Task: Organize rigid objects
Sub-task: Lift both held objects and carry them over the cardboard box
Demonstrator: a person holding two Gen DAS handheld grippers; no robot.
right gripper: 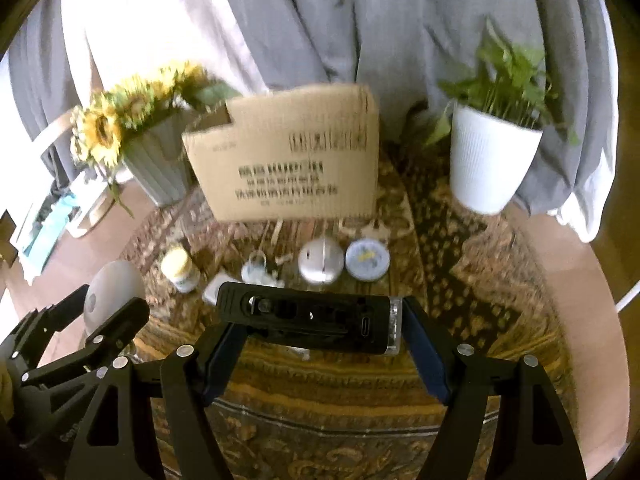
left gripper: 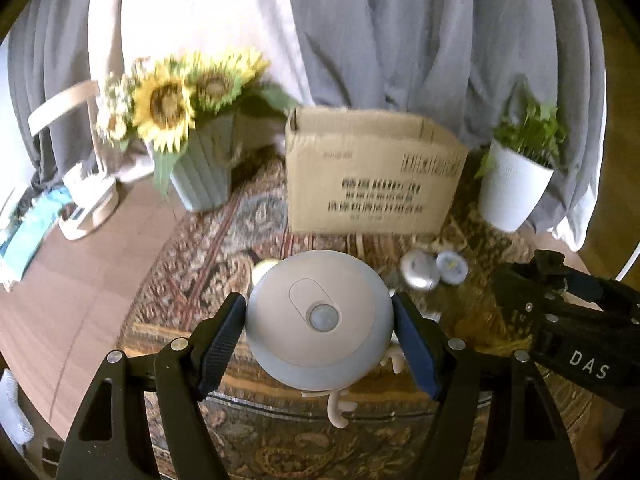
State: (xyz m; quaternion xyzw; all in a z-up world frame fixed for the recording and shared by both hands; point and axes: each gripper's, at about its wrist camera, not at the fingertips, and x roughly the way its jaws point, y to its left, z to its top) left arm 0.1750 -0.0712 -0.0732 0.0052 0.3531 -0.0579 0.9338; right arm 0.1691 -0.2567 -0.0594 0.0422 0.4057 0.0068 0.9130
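Observation:
My left gripper [left gripper: 319,320] is shut on a round grey sensor light [left gripper: 318,318] and holds it above the patterned rug [left gripper: 192,248]. It also shows at the left of the right wrist view [right gripper: 110,292]. My right gripper [right gripper: 316,322] is shut on a long black device with a clear end [right gripper: 308,320], held crosswise. An open cardboard box [left gripper: 372,176] stands upright ahead of both, also in the right wrist view [right gripper: 288,156]. On the rug lie a silver round object [right gripper: 320,261], a pale blue round tin [right gripper: 367,260], a small yellow-lidded jar [right gripper: 180,270] and a small glass jar [right gripper: 256,266].
A sunflower pot [left gripper: 200,168] stands left of the box. A white planter with green leaves [right gripper: 488,160] stands to its right. Grey curtains hang behind. A white plastic figure [left gripper: 340,404] lies on the rug under the sensor light. Bare wood floor and white clutter [left gripper: 86,204] lie to the left.

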